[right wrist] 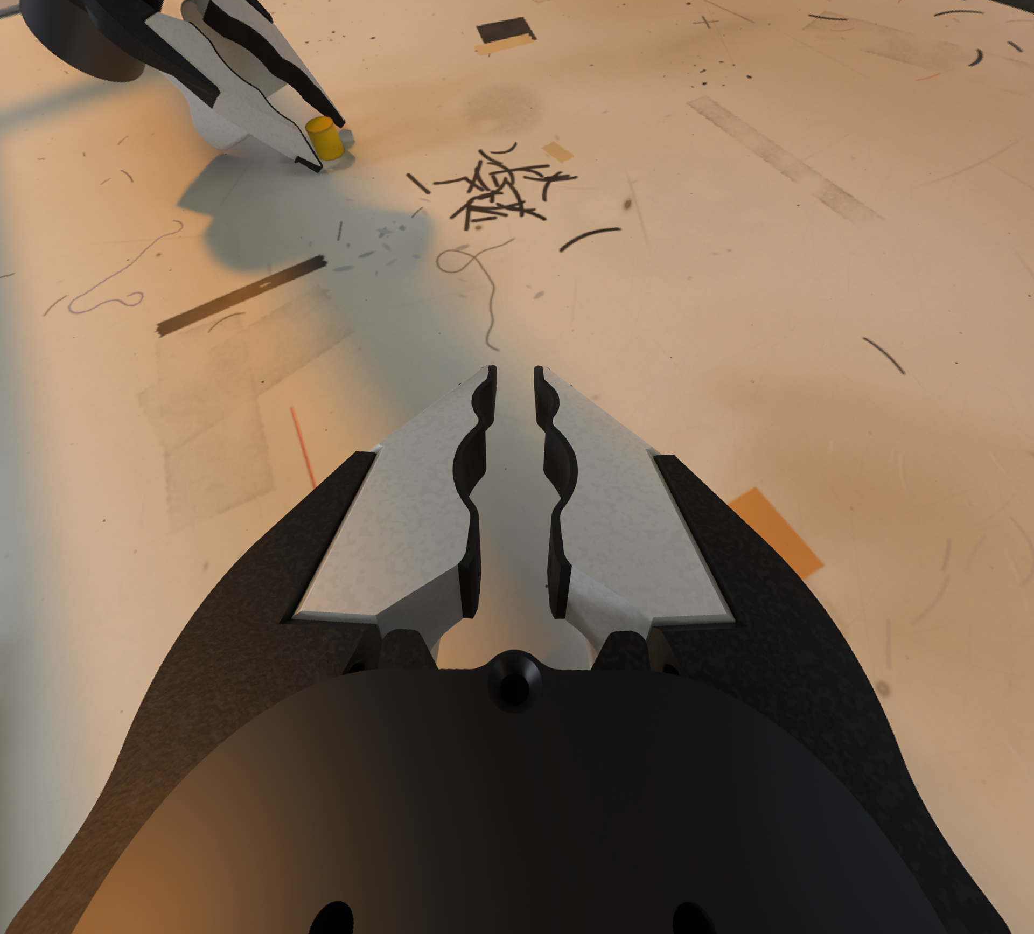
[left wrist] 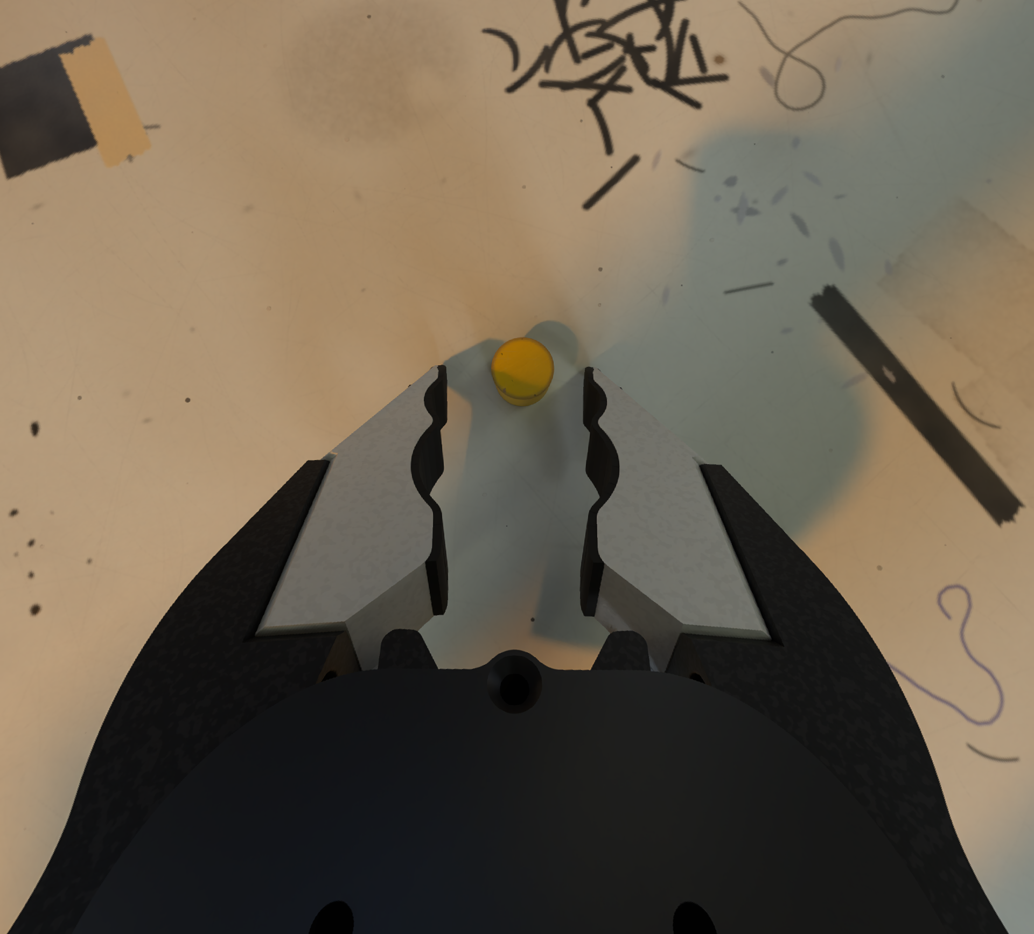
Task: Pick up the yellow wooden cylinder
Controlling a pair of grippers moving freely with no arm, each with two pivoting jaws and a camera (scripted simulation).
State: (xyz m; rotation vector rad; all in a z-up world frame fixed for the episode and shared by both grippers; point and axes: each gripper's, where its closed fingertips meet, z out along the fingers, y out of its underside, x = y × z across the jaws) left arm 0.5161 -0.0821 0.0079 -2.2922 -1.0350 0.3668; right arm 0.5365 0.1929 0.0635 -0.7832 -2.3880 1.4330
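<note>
Now, step: grab the cylinder (left wrist: pixel 522 371).
Cylinder: upright on the table (left wrist: pixel 280 291), between the left gripper (left wrist: pixel 515 370) tips.
Left jaws: apart.
Right gripper (right wrist: pixel 513 369): far off, jaws nearly together, holding nothing.
Tip: squeeze evenly, then lift straight.

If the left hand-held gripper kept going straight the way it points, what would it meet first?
The yellow cylinder. It stands upright on the table just past the tips of the open left hand-held gripper, centred in the gap; nothing lies between. Depth is uncertain, but the right wrist view agrees.
</note>
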